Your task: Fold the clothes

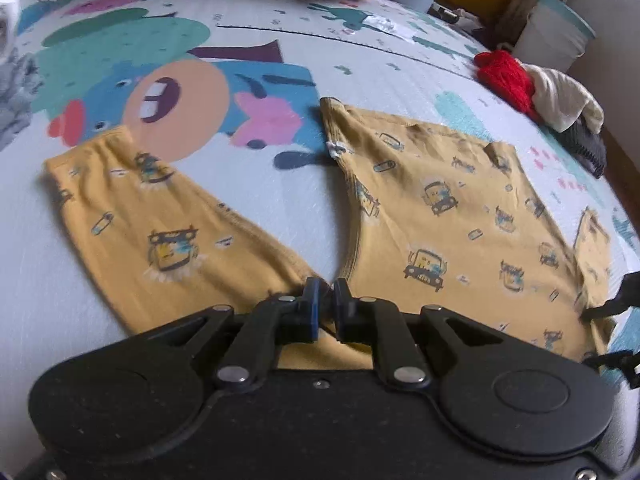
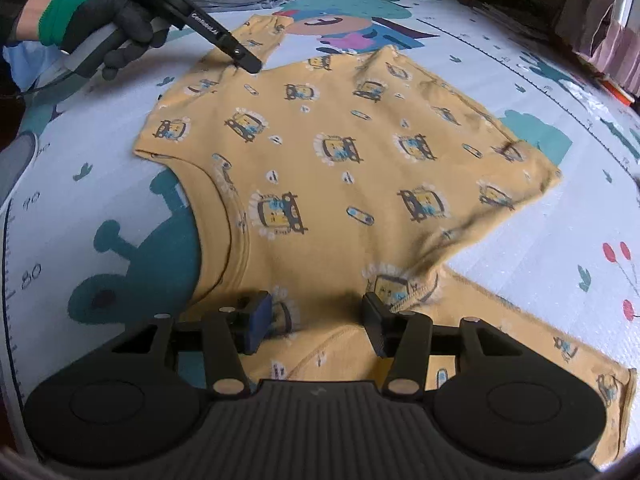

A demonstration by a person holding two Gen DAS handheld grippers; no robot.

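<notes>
Yellow car-print tee [image 2: 340, 168] spread flat on the cartoon play mat [image 2: 540, 248], neck hole at 9 o'clock in the right wrist view. Left gripper [image 1: 326, 292] nearly pressed together at the sleeve seam, pinching fabric there. Right gripper [image 2: 316, 316] spread about halfway over the near armpit, pads not squeezing anything. Gloved hand [image 2: 104, 28] at 10 o'clock.

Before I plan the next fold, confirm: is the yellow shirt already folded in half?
No, the yellow shirt lies spread flat on the mat, both sleeves out.
</notes>
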